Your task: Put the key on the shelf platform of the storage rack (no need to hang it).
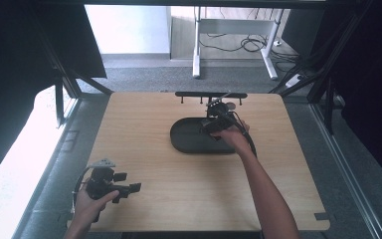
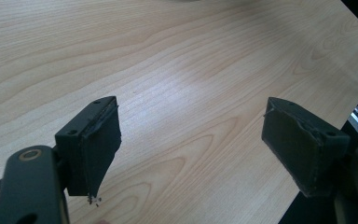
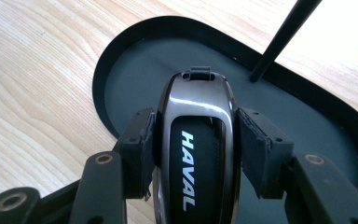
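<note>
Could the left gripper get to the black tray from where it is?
Probably yes: the left gripper sits open at the table's near corner, and bare wood lies between it and the black tray.

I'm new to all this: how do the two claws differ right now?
The left claw stands wide open with nothing between its jaws, while the right claw is clamped on a glossy black car key marked HAVAL. The left claw is over bare wooden table near the person's edge; the right claw is over the black oval tray farther back. Both are hand-held with black padded jaws.
</note>
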Available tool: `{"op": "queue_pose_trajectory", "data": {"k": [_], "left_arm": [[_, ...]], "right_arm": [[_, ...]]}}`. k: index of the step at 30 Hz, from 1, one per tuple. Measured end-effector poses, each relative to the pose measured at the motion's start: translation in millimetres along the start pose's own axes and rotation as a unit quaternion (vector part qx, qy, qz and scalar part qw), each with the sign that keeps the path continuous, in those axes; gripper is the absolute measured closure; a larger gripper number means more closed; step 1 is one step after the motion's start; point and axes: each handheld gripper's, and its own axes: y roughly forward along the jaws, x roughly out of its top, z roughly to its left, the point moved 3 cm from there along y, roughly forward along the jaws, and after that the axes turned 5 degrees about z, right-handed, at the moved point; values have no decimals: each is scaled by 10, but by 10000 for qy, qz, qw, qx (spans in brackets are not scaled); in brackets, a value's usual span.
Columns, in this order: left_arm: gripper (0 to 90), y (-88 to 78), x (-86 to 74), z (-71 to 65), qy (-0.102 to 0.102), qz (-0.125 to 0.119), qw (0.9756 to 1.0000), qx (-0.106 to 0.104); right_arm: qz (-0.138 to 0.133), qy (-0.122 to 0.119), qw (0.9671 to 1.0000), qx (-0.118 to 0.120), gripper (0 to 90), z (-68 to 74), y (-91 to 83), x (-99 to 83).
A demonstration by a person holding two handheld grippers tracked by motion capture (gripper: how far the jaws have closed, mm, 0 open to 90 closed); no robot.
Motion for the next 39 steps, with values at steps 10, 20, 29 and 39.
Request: {"op": "queue_pose_trajectory", "data": {"k": [10, 20, 29, 39], "left_arm": [[198, 1, -1, 6, -12, -3, 10000, 2], [198, 11, -3, 9, -5, 8, 10000, 8], [198, 14, -4, 10, -6, 26, 10000, 3], [198, 25, -4, 3, 1, 44, 10000, -6]], "right_arm": [[31, 165, 9998, -135, 496, -95, 110, -2], [175, 331, 9990, -226, 496, -193, 310, -89], [264, 351, 9981, -426, 496, -217, 458, -151], [331, 340, 9978, -467, 495, -186, 569, -213]]}}
